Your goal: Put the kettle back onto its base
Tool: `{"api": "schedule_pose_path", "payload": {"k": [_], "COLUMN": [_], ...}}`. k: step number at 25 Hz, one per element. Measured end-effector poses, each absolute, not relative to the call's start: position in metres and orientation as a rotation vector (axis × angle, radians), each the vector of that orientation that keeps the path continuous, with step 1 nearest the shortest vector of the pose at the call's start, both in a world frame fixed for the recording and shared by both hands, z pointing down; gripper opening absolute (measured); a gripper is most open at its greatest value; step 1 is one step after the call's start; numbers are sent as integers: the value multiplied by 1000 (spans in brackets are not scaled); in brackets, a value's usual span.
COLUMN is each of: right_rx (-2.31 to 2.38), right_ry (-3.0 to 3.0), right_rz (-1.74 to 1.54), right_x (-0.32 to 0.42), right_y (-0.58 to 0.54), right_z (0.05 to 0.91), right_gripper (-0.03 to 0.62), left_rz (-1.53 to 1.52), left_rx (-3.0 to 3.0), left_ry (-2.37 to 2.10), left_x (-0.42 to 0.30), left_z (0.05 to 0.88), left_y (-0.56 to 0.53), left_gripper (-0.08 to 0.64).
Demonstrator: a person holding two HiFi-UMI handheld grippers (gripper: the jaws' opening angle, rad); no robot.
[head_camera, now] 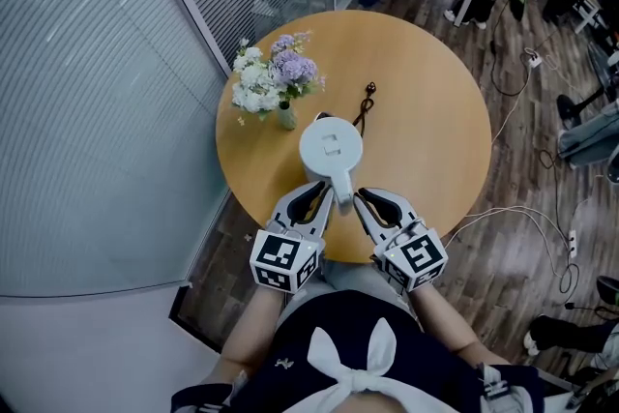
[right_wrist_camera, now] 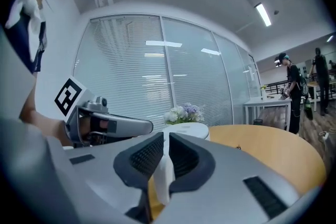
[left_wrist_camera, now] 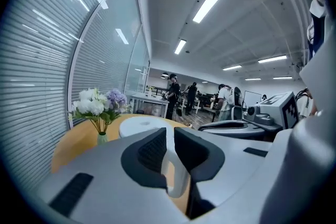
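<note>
Over table [head_camera: 435,131], left hand-held gripper [head_camera: 327,198], right hand-held gripper [head_camera: 360,200], clenched on kettle handle [head_camera: 343,191], pads [left_wrist_camera: 152,150] only in gripper views.

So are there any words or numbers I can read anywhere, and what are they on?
None: no readable words or numbers anywhere.
Cubes on the left gripper and right gripper: black-and-white square patterns, not letters.
Lid of the white kettle: a small raised mark, too small to read.
</note>
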State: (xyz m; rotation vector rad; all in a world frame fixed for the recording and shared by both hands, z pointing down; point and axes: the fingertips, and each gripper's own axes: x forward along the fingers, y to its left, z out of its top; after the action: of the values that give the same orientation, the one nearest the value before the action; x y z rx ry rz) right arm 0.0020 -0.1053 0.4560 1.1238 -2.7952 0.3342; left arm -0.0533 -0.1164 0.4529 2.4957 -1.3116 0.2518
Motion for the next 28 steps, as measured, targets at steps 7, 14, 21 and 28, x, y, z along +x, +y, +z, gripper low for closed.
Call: {"api": "schedule_pose_path", "payload": {"k": [7,14,21,28], "right_rx": [1188,1203,1204,1193], "right_ry": [-2764,-2766,-2766,-2755], "right_rz": [313,297,302,309], "right_x": [6,6,4,7], "right_y": [-107,-106,-111,-111], "right_z": [440,426,430,431], "right_gripper": [23,23,23,23], "left_rz": [226,240,249,259], "left_rx": [2525,2509,2502,2498], "left_ry": [-1374,-1400,-1425,-1418], "left_x": [-50,-48,-48,-44], "left_z": [430,426,426,424], "left_y": [-112,-107,-113,-113], "left_gripper": [38,32,29,29]}}
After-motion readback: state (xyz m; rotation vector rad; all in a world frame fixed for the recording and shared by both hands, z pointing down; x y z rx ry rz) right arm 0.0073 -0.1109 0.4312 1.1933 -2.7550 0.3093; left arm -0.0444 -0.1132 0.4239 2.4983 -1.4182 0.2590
